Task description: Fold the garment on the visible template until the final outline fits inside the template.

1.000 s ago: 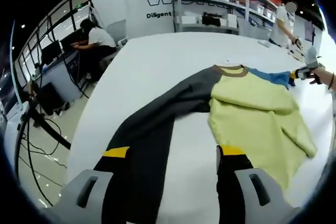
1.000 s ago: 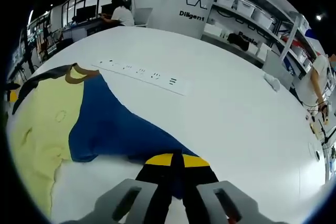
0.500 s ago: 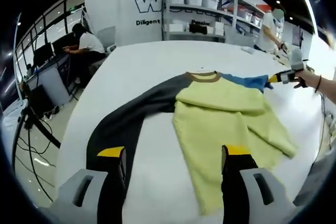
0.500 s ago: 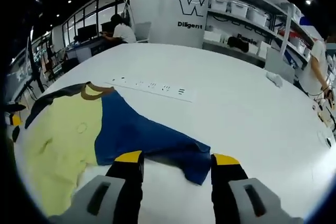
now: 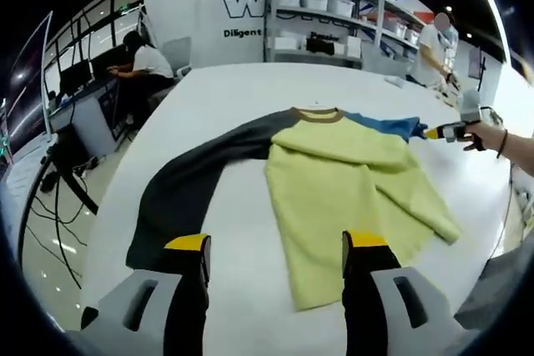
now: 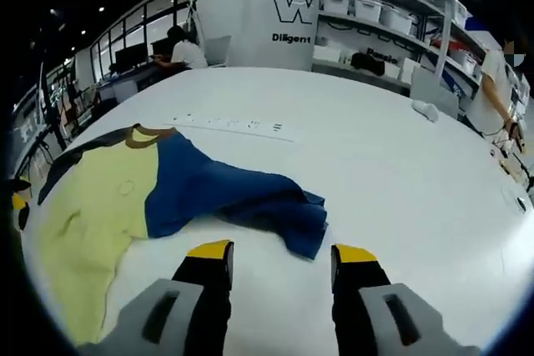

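A long-sleeved garment lies flat on the white table point(image 5: 225, 89). Its body point(image 5: 334, 181) is yellow-green, the collar point(image 5: 315, 112) brown, one sleeve point(image 5: 188, 181) dark grey and the other sleeve point(image 6: 250, 198) blue. My left gripper point(image 5: 276, 243) is open just short of the hem, holding nothing, and the grey cuff lies right in front of its left jaw. My right gripper point(image 6: 282, 252) is open too, a little short of the bunched blue cuff point(image 6: 304, 223). In the left gripper view a hand holds the right gripper point(image 5: 442, 131) beside the blue sleeve point(image 5: 384, 125).
A white strip with small dark marks point(image 6: 234, 125) lies on the table beyond the collar. The table edge point(image 5: 108, 206) curves along the left, with cables and a stand on the floor below. Shelves with bins point(image 5: 334, 6), a seated person point(image 5: 146, 64) and a standing person point(image 5: 438, 47) are behind.
My right gripper, shut on the blue cuff a second ago, has opened and drawn back; the sleeve now lies bunched. The left view has pulled back, so the grey sleeve is out from between its jaws.
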Action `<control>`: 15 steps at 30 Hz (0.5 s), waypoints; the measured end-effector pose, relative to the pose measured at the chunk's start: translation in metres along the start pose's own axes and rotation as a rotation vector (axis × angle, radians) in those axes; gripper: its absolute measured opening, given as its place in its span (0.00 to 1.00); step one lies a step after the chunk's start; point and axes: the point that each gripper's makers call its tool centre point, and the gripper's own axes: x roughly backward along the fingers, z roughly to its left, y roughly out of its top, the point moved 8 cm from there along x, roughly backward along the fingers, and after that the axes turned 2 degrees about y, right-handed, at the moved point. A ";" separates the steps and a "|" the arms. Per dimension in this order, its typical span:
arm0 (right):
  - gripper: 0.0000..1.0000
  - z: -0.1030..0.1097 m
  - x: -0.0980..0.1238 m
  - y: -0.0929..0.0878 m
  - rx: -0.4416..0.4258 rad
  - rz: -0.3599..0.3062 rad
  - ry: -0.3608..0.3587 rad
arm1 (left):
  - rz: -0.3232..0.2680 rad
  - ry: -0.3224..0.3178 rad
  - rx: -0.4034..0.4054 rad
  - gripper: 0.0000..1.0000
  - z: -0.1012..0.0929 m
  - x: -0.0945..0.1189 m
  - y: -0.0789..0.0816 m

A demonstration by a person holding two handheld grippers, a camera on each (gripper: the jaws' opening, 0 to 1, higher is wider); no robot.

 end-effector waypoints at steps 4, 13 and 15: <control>0.38 -0.004 -0.004 -0.004 -0.038 0.000 -0.030 | 0.018 0.007 0.009 0.61 -0.004 0.001 -0.010; 0.25 -0.001 -0.016 -0.005 0.036 -0.013 -0.069 | 0.067 0.009 0.009 0.51 -0.015 -0.006 -0.031; 0.24 0.002 -0.018 -0.002 0.076 -0.033 -0.072 | 0.058 0.014 0.005 0.49 -0.017 -0.007 -0.033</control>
